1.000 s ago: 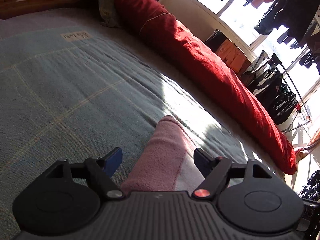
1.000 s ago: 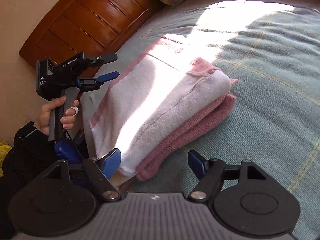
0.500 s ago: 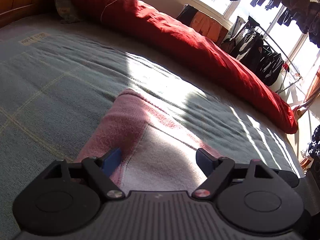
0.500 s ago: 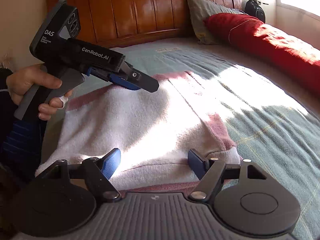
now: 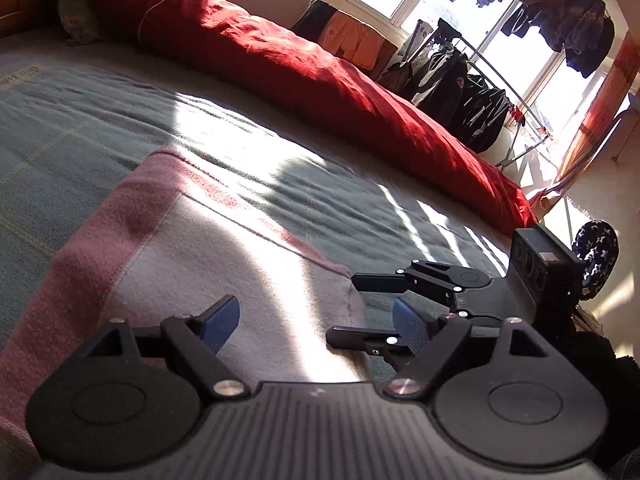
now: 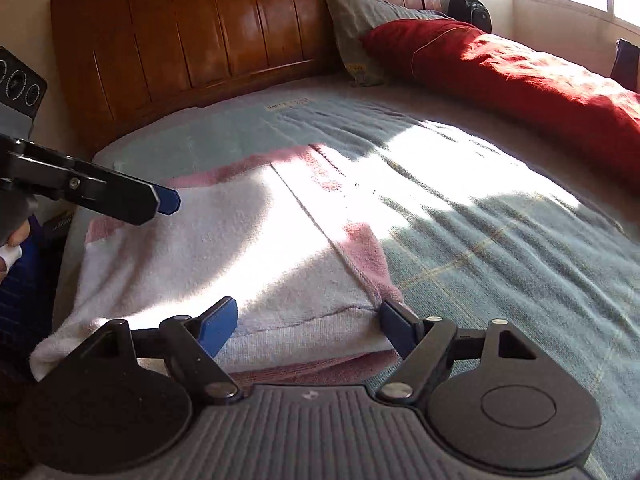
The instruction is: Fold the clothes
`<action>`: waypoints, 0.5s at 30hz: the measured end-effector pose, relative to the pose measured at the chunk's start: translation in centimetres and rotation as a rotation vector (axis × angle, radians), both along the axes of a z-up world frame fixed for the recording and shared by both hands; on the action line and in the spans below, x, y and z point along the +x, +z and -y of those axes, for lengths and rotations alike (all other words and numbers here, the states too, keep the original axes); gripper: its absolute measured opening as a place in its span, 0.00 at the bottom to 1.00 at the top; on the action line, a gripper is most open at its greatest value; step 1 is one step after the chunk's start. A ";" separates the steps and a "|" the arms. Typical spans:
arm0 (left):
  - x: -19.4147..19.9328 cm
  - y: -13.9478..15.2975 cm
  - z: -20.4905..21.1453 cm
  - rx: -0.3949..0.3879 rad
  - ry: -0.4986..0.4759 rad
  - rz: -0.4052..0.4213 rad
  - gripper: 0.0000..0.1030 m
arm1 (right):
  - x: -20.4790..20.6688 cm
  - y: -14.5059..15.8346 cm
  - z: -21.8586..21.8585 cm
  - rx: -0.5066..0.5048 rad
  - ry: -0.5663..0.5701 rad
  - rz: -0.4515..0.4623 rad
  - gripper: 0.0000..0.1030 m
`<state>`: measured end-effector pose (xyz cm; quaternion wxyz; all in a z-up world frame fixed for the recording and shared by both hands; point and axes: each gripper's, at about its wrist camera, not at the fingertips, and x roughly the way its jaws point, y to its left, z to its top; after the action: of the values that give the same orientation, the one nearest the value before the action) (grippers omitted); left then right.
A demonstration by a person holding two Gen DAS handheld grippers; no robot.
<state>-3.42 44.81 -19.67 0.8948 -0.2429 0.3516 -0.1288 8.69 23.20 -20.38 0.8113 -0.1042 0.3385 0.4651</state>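
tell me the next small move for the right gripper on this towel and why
Probably ease the right gripper forward and shut it on the near folded edge of the pink-and-white towel. Its jaws are open and straddle that edge, holding nothing, and the left gripper is also open over the towel, so neither has a grip for another fold.

Folded towel [image 6: 224,248] between spread fingers [image 6: 218,326]

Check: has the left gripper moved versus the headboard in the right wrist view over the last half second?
Cannot tell: the left gripper sits lower-left against the headboard, but the camera shifted too.
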 end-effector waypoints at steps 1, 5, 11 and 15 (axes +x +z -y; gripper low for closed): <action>-0.2 -0.8 0.4 -0.036 -0.012 -0.033 0.81 | 0.1 -0.2 0.2 -0.002 -0.006 -0.006 0.83; -2.8 -0.9 1.4 -0.099 0.007 -0.021 0.81 | 0.0 0.3 1.0 0.009 -0.006 -0.017 0.83; -4.9 -1.4 3.6 -0.148 -0.041 -0.065 0.85 | -0.4 1.0 2.1 0.019 -0.013 -0.023 0.83; -6.1 0.1 2.9 -0.090 -0.004 -0.036 0.85 | -1.0 1.9 2.7 0.045 -0.005 -0.013 0.83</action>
<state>-9.56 41.90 -19.60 0.8763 -0.2847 0.3618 -0.1419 7.74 20.49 -18.49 0.8125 -0.0821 0.3334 0.4712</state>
